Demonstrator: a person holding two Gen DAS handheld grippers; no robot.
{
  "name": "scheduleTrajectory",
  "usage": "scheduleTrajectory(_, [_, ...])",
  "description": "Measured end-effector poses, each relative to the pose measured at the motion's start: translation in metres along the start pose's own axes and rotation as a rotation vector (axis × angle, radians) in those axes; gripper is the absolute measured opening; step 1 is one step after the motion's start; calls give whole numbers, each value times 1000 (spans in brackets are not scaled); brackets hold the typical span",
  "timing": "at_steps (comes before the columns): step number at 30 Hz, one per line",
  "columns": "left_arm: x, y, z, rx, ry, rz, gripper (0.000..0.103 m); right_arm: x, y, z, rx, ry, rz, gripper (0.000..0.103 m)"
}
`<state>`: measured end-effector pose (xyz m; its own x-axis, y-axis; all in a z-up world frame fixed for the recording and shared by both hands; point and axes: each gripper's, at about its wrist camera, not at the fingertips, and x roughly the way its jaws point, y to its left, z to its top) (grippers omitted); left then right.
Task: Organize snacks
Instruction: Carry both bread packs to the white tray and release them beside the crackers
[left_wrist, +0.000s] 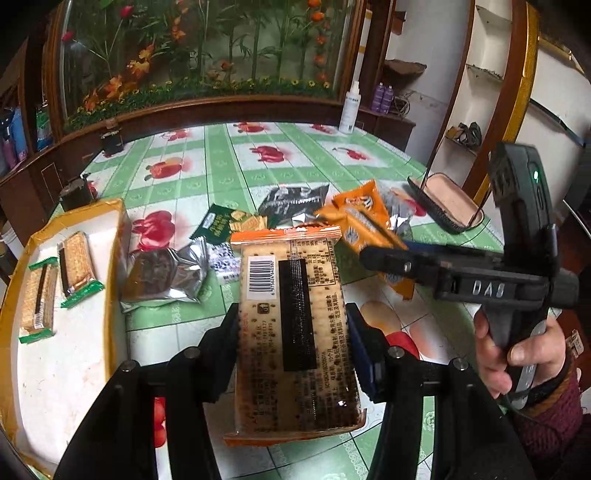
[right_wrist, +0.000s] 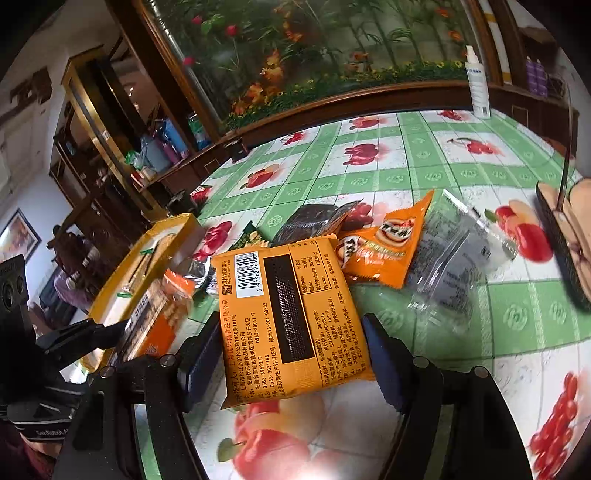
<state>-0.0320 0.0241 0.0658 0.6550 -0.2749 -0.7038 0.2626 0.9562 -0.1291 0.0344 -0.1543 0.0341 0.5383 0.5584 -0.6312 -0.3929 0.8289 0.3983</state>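
Left wrist view: my left gripper (left_wrist: 293, 334) squeezes a clear, orange-edged cracker pack (left_wrist: 293, 332), lifted over the green fruit-print tablecloth (left_wrist: 221, 166).
My right gripper (right_wrist: 291, 354) pinches a flat orange snack packet (right_wrist: 291, 317) between wide fingers. More snacks lie behind, beside a yellow-rimmed box (left_wrist: 74, 218).

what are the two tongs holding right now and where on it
Left tongs: clear cracker pack, by its long sides. Right tongs: orange pack, by its sides.
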Motion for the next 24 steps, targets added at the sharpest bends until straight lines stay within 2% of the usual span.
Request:
scheduleTrajectory(15, [-39,45,-1,-92,-68,32,53,0,33,-7,22,27,60,78])
scheduleTrajectory(24, [-63,91,-7,-180,-108,84,53,9,83,0,-58,55,98,78])
